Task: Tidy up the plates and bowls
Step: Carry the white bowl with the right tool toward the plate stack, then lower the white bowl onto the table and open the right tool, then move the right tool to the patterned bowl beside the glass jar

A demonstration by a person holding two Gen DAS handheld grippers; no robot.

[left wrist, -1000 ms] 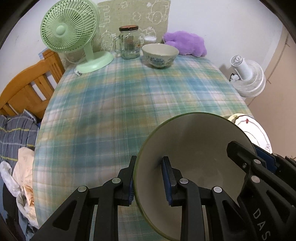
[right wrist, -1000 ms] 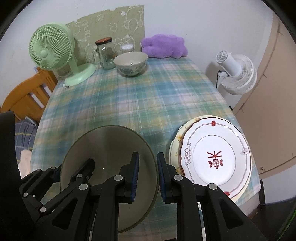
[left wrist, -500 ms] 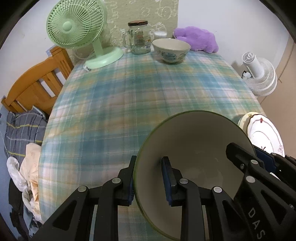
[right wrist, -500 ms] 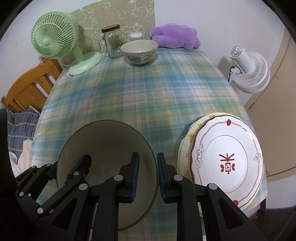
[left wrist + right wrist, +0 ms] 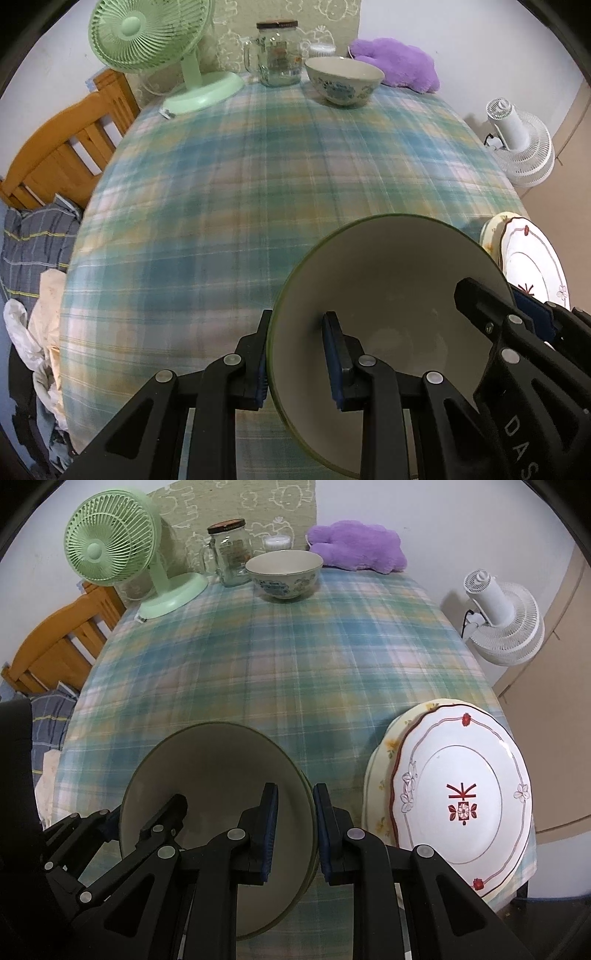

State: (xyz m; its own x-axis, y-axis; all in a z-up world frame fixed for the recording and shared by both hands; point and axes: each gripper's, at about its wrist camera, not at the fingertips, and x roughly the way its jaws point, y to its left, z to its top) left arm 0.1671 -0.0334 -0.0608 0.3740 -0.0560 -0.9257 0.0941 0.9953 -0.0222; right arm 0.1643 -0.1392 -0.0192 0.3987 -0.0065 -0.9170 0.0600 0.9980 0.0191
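Note:
A wide green-rimmed bowl (image 5: 391,280) (image 5: 218,768) with a cream inside hangs over the near end of the plaid table. My left gripper (image 5: 295,350) is shut on its left rim, one pad inside and one outside. On the opposite rim my right gripper (image 5: 295,827) is shut the same way; it also shows at the right of the left wrist view as black fingers (image 5: 480,299). A floral bowl (image 5: 283,574) (image 5: 344,84) stands at the far end. Two stacked plates (image 5: 461,794) (image 5: 532,266) lie at the near right corner, the top one white with red marks.
At the far end stand a green desk fan (image 5: 110,550), a glass jar mug (image 5: 229,557) and a purple plush (image 5: 356,546). A white fan (image 5: 502,624) stands off the right side. A wooden chair (image 5: 66,147) and bedding lie to the left.
Both grippers and the bowl have moved a little toward the far end and sunk slightly; the far bowl and fan look larger. The grips on the rim are unchanged.

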